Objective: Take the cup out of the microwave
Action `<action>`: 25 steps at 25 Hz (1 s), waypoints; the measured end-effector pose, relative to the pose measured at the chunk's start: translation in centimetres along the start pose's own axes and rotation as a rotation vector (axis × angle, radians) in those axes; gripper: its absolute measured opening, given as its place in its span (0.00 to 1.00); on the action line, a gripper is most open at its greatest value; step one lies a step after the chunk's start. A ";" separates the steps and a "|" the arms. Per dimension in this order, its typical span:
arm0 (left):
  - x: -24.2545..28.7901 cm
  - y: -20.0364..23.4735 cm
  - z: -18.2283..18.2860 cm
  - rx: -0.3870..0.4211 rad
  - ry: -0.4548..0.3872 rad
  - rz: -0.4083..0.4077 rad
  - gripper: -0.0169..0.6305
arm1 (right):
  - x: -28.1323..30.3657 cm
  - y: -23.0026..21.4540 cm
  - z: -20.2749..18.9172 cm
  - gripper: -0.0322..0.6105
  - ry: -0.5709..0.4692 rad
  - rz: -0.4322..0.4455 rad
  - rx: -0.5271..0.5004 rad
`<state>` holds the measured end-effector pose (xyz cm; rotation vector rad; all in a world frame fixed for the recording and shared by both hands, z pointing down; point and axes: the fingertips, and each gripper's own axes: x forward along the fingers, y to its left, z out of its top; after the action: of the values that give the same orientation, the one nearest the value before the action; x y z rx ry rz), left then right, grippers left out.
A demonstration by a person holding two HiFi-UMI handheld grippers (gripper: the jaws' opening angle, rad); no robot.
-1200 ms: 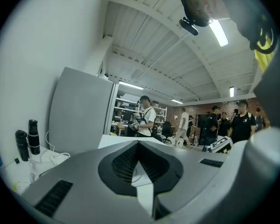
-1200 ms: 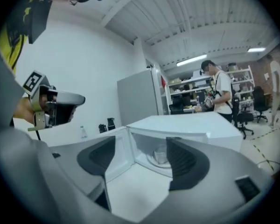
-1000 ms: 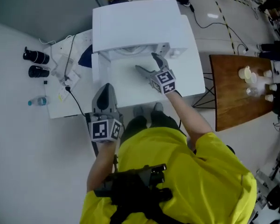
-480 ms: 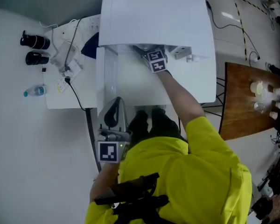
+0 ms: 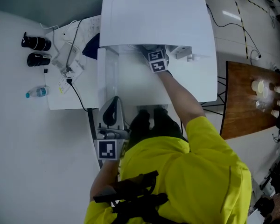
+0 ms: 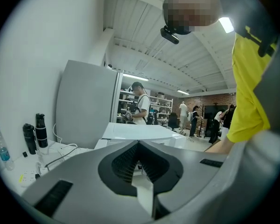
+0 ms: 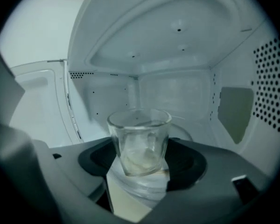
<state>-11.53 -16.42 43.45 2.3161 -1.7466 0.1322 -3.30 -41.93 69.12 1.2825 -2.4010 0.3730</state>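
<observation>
The white microwave (image 5: 154,17) stands on a white table (image 5: 196,85) with its door (image 5: 107,78) swung open to the left. In the right gripper view a clear glass cup (image 7: 139,134) stands upright inside the cavity. My right gripper (image 7: 141,148) reaches into the cavity; its jaws are closing, and the dark pads (image 7: 100,155) lie against both sides of the cup. From above only its marker cube (image 5: 157,62) shows at the oven's mouth. My left gripper (image 5: 113,108) hangs back by the table's near edge, shut and empty (image 6: 139,143).
Two black bottles (image 5: 35,43) (image 5: 36,59), a small water bottle (image 5: 36,93) and cables (image 5: 67,62) lie on the left side table. A wooden table (image 5: 242,115) with small cups stands at the right. The cavity's perforated wall (image 7: 270,92) is close on the right.
The right gripper moved forward from above the table into the microwave's mouth, then held still. The left gripper stayed near the table's edge.
</observation>
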 end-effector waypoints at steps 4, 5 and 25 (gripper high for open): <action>0.2 0.8 -0.3 -0.033 -0.010 0.018 0.01 | -3.5 2.2 1.2 0.57 -0.054 0.059 -0.022; 0.2 1.0 -0.3 -0.037 -0.014 0.021 0.01 | -4.5 2.9 1.3 0.57 -0.065 0.074 -0.017; -0.8 0.1 -1.6 -0.037 -0.005 -0.061 0.01 | -10.5 7.7 -12.8 0.57 0.069 0.019 0.049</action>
<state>-11.75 -15.29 44.81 2.3425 -1.6642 0.0819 -1.74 -24.82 75.34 1.2478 -2.3616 0.4759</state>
